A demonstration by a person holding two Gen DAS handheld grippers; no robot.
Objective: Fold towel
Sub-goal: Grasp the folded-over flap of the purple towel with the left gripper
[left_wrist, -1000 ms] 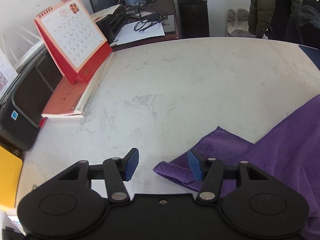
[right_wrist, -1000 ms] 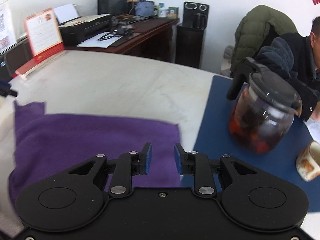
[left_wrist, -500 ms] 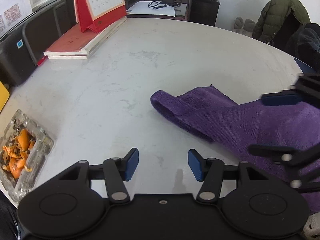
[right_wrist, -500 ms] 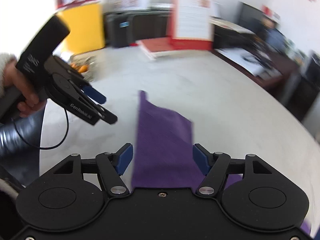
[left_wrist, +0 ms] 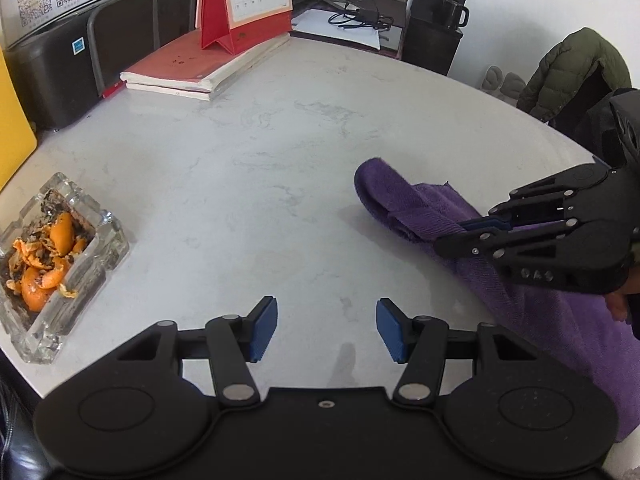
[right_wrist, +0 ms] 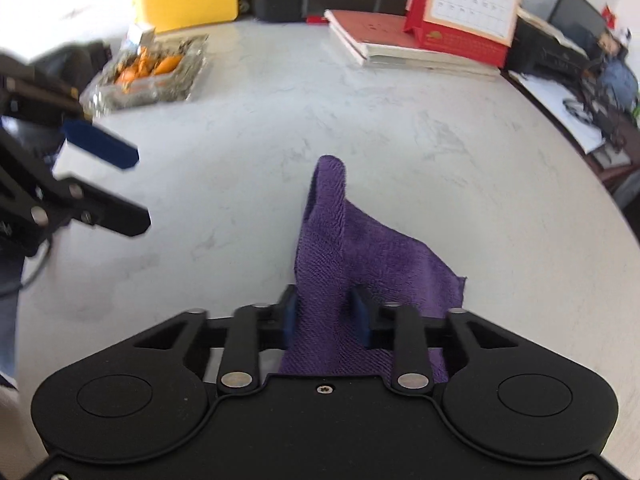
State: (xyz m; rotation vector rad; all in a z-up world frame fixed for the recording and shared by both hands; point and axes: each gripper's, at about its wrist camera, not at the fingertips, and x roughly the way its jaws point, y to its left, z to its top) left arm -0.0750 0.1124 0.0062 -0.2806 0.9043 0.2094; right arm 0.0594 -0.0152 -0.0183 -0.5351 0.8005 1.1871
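Observation:
A purple towel (left_wrist: 404,204) lies bunched on the white marble table (left_wrist: 248,168), its near end rolled into a hump. In the right wrist view the towel (right_wrist: 344,248) runs up between the blue pads of my right gripper (right_wrist: 326,304), whose jaws are closing and pinch the cloth. The left wrist view shows that right gripper (left_wrist: 460,232) from the side, clamped on the towel's edge, with a hand behind it. My left gripper (left_wrist: 326,328) stands open over bare table left of the towel, nothing between its pads; in the right wrist view the left gripper (right_wrist: 140,190) shows blurred.
A glass ashtray (left_wrist: 52,264) with orange peel sits at the table's left edge. A stack of red books (left_wrist: 200,68) with a desk calendar (left_wrist: 248,0) stands at the far side. Dark cabinets and a cluttered desk lie beyond the table.
My right gripper swung across to the towel's left end and closed on it. My left gripper left the towel corner and drew back over bare table, still open.

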